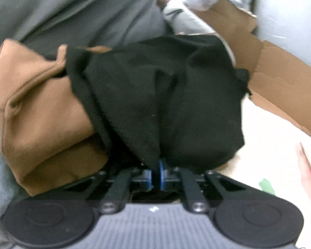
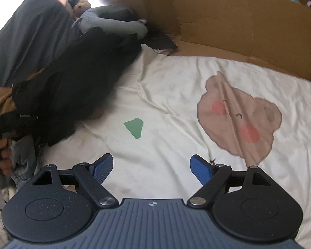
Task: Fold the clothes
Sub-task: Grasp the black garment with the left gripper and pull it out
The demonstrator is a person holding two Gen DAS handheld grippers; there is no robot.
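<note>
A black knitted garment (image 1: 155, 103) fills the middle of the left wrist view, bunched on a heap of clothes. My left gripper (image 1: 155, 176) is shut on a fold of it, the blue pads pinching the cloth. A brown garment (image 1: 41, 124) lies to its left. In the right wrist view the same black garment (image 2: 72, 83) lies at the left on the white sheet (image 2: 165, 93). My right gripper (image 2: 151, 169) hovers over bare sheet with its blue pads (image 2: 102, 167) wide apart and nothing between them.
A grey garment (image 1: 72, 10) lies behind the heap, with more grey clothes (image 2: 105, 20) at the back. Brown cardboard (image 2: 238, 31) stands along the far side. The sheet carries a bear print (image 2: 238, 116) and a green patch (image 2: 134, 127). A hand (image 2: 2, 155) shows at the left edge.
</note>
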